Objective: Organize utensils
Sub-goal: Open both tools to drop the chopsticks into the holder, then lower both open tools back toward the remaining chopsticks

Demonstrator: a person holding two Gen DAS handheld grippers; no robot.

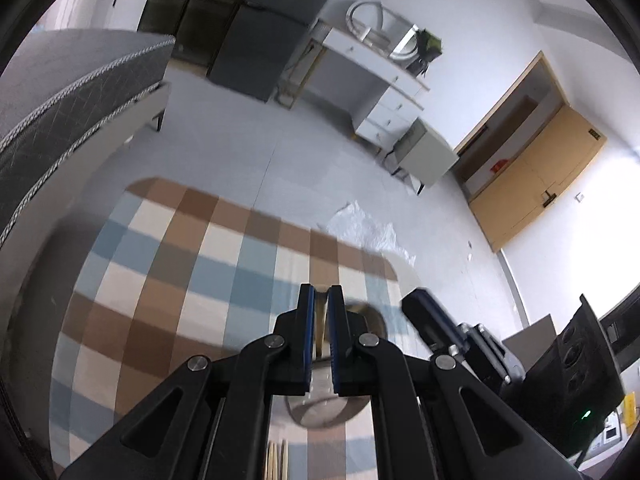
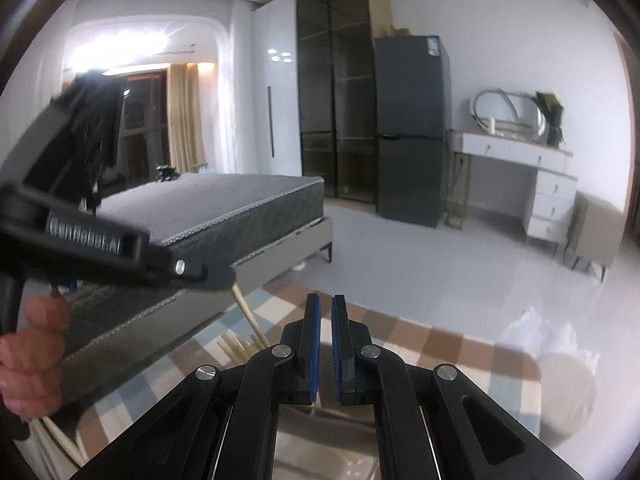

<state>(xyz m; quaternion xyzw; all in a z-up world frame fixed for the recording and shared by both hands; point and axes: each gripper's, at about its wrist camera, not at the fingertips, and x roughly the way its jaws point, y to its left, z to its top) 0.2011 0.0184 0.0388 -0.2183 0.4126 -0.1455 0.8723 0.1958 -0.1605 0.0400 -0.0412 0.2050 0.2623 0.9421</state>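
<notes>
Checked blue-and-brown desk cloth [image 1: 192, 248] below; left claw [image 1: 321, 320] nipped on pale thin wooden chopsticks [image 2: 245, 312], right claw [image 2: 325, 344] near-closed, empty. Light, stiff, slippery: grip mid-length, loose bundle at 10 o'clock.

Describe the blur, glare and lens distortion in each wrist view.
Left wrist view: the checked cloth is smeared by motion, the right gripper blurred, and the fisheye tilts and bows the bed. Right wrist view: the window blows out to white glare, the left gripper is soft, while the fridge stays fairly sharp.
</notes>
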